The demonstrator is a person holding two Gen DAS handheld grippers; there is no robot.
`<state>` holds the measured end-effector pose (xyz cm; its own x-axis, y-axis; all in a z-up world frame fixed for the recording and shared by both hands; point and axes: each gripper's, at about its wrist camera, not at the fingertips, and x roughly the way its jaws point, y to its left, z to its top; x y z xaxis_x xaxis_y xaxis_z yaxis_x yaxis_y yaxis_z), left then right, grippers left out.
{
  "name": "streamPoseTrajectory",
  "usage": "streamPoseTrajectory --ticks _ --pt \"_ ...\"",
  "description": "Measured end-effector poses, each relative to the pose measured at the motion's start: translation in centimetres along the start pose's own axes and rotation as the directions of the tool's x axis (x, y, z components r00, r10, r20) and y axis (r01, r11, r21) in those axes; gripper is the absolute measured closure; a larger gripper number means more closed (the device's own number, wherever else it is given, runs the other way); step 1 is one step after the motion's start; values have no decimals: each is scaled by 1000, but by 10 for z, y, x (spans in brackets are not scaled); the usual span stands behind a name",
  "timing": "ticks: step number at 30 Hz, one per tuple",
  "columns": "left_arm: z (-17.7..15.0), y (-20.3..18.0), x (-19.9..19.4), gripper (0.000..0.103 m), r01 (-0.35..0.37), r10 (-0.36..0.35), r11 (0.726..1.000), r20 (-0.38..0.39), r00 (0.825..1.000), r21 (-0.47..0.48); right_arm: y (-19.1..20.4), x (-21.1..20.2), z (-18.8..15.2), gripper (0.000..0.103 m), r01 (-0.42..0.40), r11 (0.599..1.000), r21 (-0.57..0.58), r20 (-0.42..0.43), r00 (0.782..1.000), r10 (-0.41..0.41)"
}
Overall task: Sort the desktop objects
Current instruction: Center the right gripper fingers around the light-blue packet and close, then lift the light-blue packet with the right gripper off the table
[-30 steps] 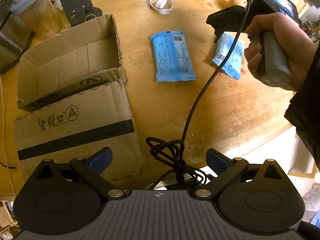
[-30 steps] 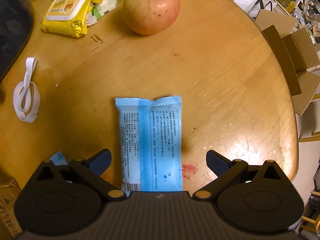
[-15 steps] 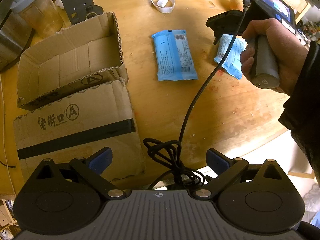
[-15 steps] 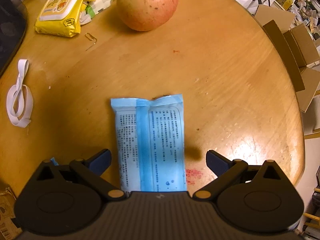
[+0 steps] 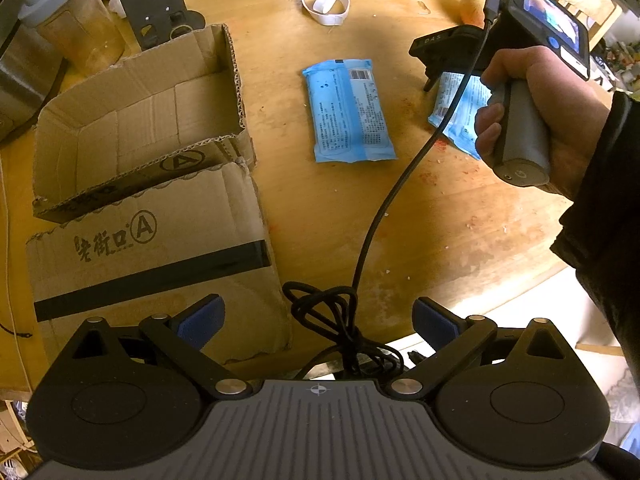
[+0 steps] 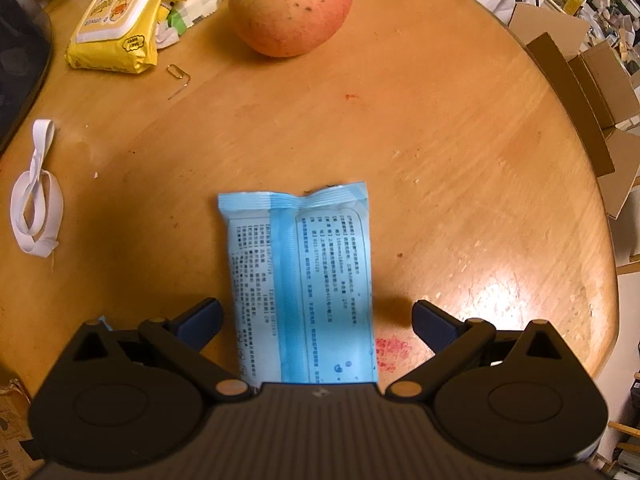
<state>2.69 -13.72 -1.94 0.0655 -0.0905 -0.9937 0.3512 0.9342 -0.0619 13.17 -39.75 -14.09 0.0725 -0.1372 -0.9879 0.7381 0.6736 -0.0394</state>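
Observation:
Two blue wipe packets lie on the round wooden table. One packet (image 5: 350,112) lies in the middle, right of the open cardboard box (image 5: 136,120). The other packet (image 6: 304,292) lies between the open fingers of my right gripper (image 6: 316,320), flat on the table; in the left wrist view this packet (image 5: 460,116) shows partly hidden under the right gripper (image 5: 444,60) and the hand. My left gripper (image 5: 316,320) is open and empty, over the near table edge and a tangled black cable (image 5: 344,320).
An apple (image 6: 292,4), a yellow wipes pack (image 6: 120,20), a paper clip (image 6: 178,74) and a white elastic band (image 6: 34,196) lie at the far side. A flattened cardboard piece (image 5: 152,252), a lidded jar (image 5: 68,20) and a black stand (image 5: 156,0) are at the left.
My right gripper has moved forward over the blue packet, so more of it lies between the fingers. The left gripper has barely moved.

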Motion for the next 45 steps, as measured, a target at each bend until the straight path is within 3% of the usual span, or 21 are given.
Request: streamPoseTrajectory --ticks 12,20,45 --pt "0 0 -1 0 1 -1 1000 1 1000 1 -16 -1 -7 1 -17 1000 2 -4 1000 17" --pt "2 -1 -2 0 3 -3 1000 7 1000 1 -29 -11 -9 38 -29 1000 4 -7 1000 29" --pt "0 4 -5 0 9 -8 1000 12 1000 -15 -24 -14 -12 42 -35 998 -45 -20 999 34"
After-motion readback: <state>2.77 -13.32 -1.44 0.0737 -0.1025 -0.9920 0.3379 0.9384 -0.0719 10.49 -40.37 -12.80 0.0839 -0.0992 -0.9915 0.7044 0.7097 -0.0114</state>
